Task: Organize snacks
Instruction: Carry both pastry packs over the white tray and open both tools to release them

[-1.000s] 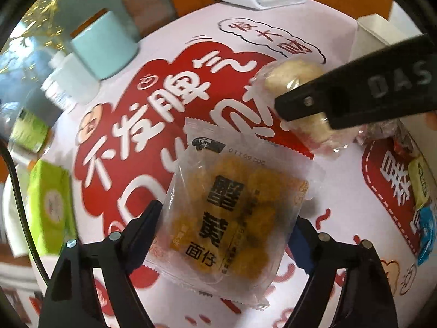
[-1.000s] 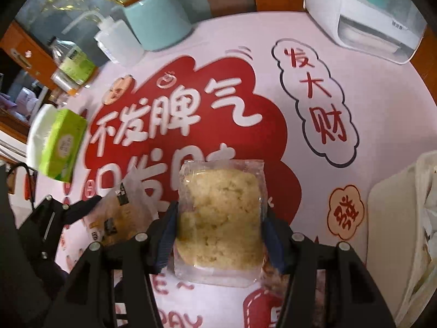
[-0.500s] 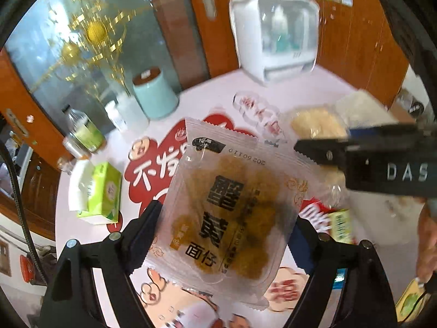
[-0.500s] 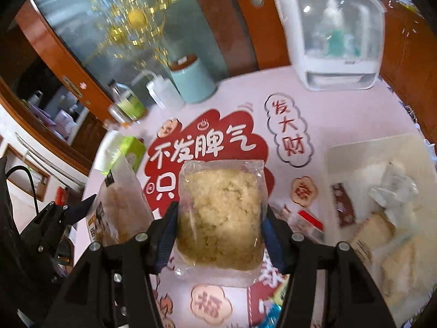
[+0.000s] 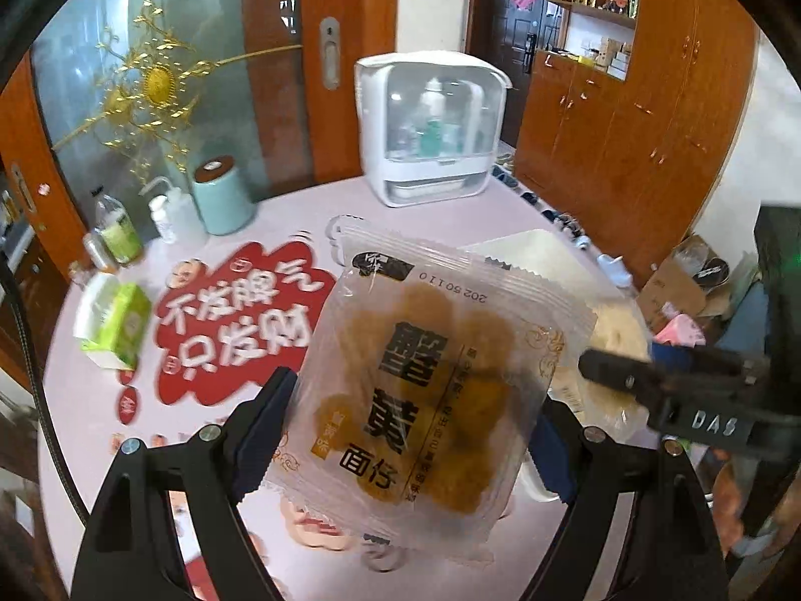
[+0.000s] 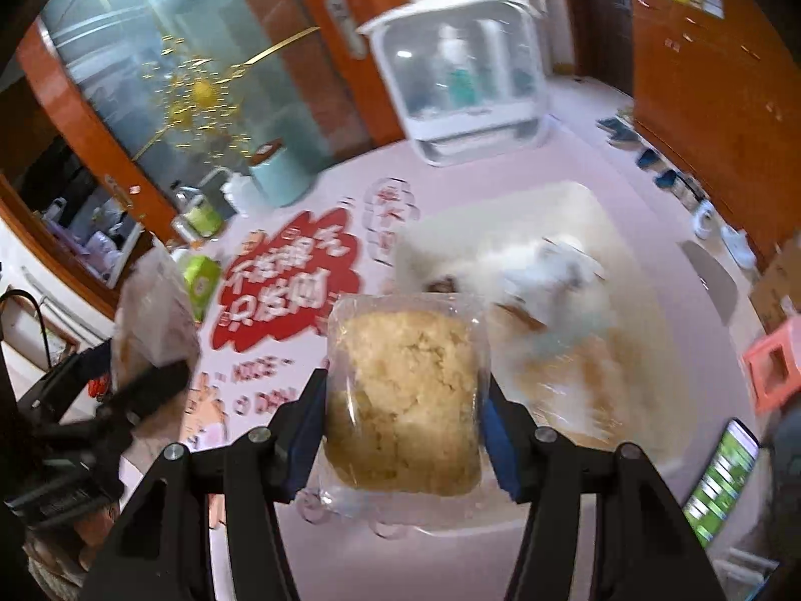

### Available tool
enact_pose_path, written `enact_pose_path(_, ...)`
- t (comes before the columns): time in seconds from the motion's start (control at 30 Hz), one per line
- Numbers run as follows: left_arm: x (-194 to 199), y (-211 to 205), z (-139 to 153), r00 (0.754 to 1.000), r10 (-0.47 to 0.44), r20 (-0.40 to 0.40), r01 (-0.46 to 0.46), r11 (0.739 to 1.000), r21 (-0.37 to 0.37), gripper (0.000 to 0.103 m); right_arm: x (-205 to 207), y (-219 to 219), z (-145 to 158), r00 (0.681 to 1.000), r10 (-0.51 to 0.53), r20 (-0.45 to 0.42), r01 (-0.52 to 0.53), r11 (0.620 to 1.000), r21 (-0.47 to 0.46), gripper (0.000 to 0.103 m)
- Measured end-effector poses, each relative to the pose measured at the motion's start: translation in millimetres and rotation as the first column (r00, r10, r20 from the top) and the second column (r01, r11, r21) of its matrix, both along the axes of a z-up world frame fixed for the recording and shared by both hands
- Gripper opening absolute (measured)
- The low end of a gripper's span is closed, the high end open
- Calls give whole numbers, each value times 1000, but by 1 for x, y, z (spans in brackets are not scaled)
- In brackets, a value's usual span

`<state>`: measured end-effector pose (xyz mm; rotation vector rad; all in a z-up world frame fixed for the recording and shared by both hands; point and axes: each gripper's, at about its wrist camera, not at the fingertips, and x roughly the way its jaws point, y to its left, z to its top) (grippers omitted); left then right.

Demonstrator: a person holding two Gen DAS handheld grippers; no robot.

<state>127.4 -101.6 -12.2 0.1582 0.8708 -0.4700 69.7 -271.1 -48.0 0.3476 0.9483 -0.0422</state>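
My left gripper [image 5: 410,425] is shut on a clear packet of brown snack balls with black Chinese lettering [image 5: 430,385], held high above the table. My right gripper [image 6: 403,405] is shut on a clear pack of pale crumbly cake [image 6: 405,395], also held high. The right gripper shows at the right of the left wrist view [image 5: 666,390]. The left gripper with its packet shows at the left of the right wrist view [image 6: 150,320]. A white tray [image 6: 575,210] holding several wrapped snacks lies on the table ahead and to the right, blurred.
The pink round table [image 5: 300,215] has a red Chinese-lettered mat [image 5: 240,320]. On it stand a white sterilizer cabinet [image 5: 430,125], a teal canister [image 5: 220,195], a squeeze bottle [image 5: 167,213], a green tissue box [image 5: 117,320]. A phone [image 6: 721,481] lies at right.
Both grippers rose well above the table with their packs still held. The views tilted up from the mat to show the room, and the white tray came into view.
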Motion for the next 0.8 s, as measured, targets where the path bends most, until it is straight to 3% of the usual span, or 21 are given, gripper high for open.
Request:
enact_pose_path(0.43, 5, -113, -33, 1000, -11, -24, 13, 997, 81, 84, -16, -71, -29, 997, -71, -37, 69, 996, -60, 58)
enact_pose_path(0.8, 22, -150, -49, 999, 7, -41, -2, 993, 119, 85, -3, -92, -42, 995, -72, -67, 66, 993, -93, 58)
